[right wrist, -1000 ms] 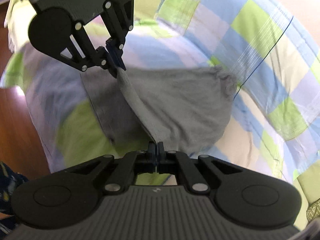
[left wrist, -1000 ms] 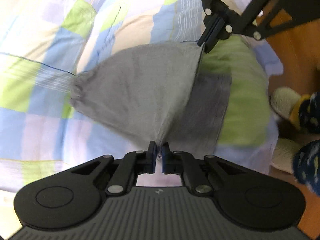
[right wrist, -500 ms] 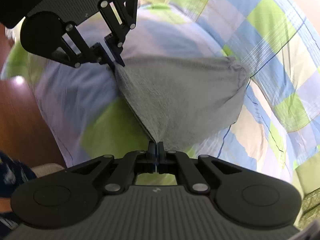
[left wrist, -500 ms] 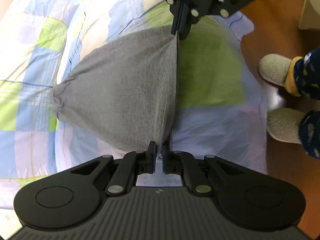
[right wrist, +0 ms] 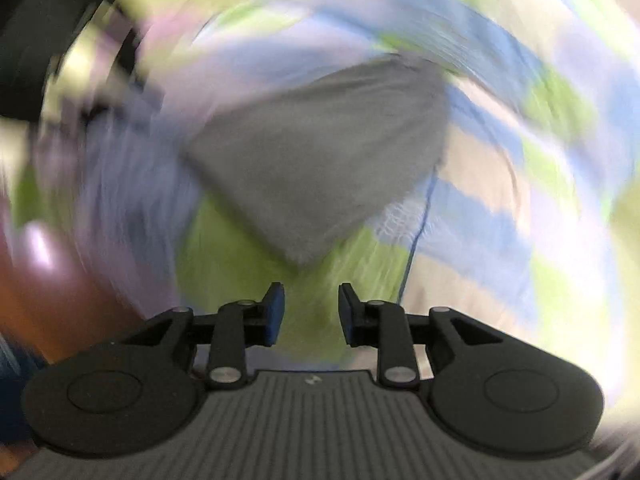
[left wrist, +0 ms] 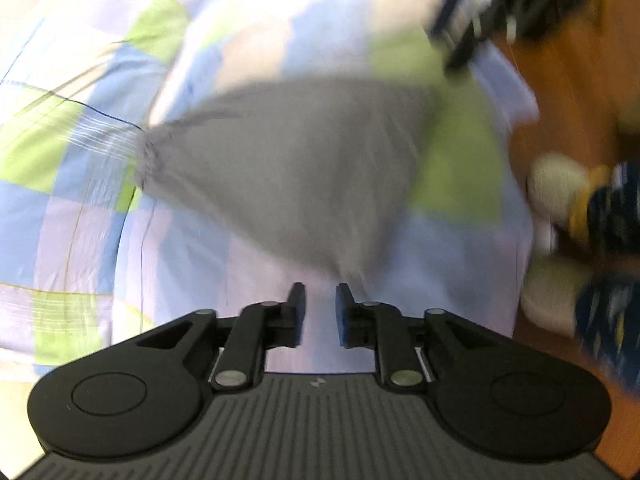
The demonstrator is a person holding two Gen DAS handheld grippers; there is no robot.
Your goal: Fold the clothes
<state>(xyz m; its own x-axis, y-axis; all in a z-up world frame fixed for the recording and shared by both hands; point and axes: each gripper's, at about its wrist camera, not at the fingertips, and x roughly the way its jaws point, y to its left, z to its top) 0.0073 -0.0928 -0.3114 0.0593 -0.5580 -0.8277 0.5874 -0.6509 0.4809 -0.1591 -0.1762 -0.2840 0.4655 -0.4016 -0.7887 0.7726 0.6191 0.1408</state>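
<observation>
Lying flat on checked quilt (left wrist: 80, 240): grey garment (left wrist: 304, 168). Left gripper (left wrist: 320, 308) and right gripper (right wrist: 311, 308) jaws just opened, released, nothing between fingers.

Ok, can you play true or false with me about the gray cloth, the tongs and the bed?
1. The left tongs are pinching the gray cloth. False: their jaws have just been opening, with nothing between them; the cloth lies just ahead.
2. The gray cloth lies on a checked bedcover. True.
3. The right tongs are shut tight. False: they have just been opening too, and the gap is empty.
4. The bedcover has green and blue squares. True.
5. Feet in slippers stand on the wooden floor beside the bed. True.
</observation>
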